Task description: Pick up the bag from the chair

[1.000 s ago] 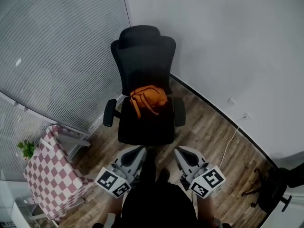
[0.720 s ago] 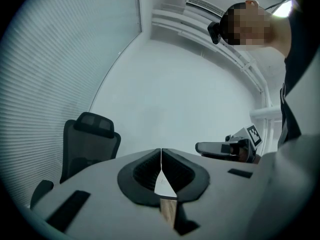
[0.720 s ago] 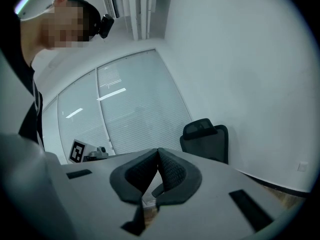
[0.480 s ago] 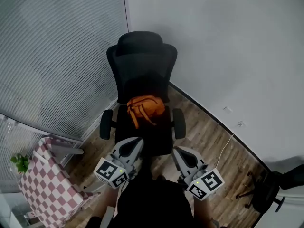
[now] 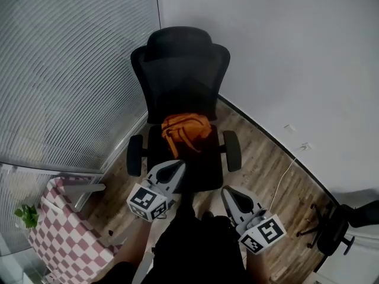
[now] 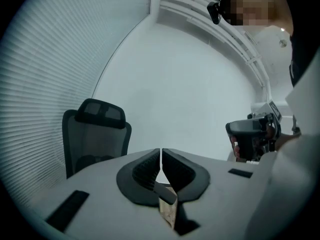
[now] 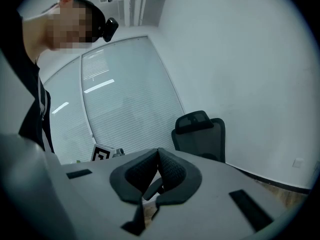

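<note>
Orange bag (image 5: 186,132) on chair (image 5: 177,76), ahead of left gripper (image 5: 176,166) and right gripper (image 5: 228,191), both closed, seemingly empty.

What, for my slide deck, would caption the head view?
Left gripper and right gripper, both shut, face a black office chair holding an orange fabric bag.

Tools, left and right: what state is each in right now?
Left tool: closed, holding nothing.
Right tool: closed, holding nothing.

No readable text or labels anywhere
</note>
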Action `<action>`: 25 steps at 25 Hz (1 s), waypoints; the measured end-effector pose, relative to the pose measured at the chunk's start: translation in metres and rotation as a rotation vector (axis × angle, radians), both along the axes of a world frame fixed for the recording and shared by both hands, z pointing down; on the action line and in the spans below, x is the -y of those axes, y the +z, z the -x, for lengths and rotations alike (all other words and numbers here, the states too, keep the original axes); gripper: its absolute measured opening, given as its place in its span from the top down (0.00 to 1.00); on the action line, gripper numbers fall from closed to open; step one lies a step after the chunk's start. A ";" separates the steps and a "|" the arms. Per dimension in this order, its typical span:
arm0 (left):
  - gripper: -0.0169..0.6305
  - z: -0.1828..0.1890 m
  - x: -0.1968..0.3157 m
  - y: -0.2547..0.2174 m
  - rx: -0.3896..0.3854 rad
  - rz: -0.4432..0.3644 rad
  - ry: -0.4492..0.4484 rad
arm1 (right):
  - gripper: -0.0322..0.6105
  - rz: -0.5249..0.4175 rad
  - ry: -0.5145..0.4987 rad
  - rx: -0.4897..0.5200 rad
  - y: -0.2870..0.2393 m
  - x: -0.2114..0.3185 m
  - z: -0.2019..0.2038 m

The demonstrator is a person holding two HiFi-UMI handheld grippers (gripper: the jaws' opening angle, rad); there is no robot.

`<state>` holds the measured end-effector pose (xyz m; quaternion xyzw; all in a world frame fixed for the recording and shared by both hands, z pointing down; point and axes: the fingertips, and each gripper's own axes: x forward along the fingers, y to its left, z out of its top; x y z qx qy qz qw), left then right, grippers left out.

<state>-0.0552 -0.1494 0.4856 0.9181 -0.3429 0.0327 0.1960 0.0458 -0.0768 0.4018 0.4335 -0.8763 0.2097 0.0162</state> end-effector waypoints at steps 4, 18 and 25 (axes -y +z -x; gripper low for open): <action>0.92 0.009 0.023 0.025 0.015 0.022 -0.012 | 0.92 0.030 0.019 -0.011 0.009 0.012 0.003; 0.92 0.035 0.104 0.137 0.082 0.192 -0.122 | 0.92 0.128 -0.005 -0.039 0.039 0.054 0.003; 0.80 0.041 0.132 0.193 0.136 0.263 -0.141 | 0.92 0.174 -0.019 -0.030 0.057 0.064 0.010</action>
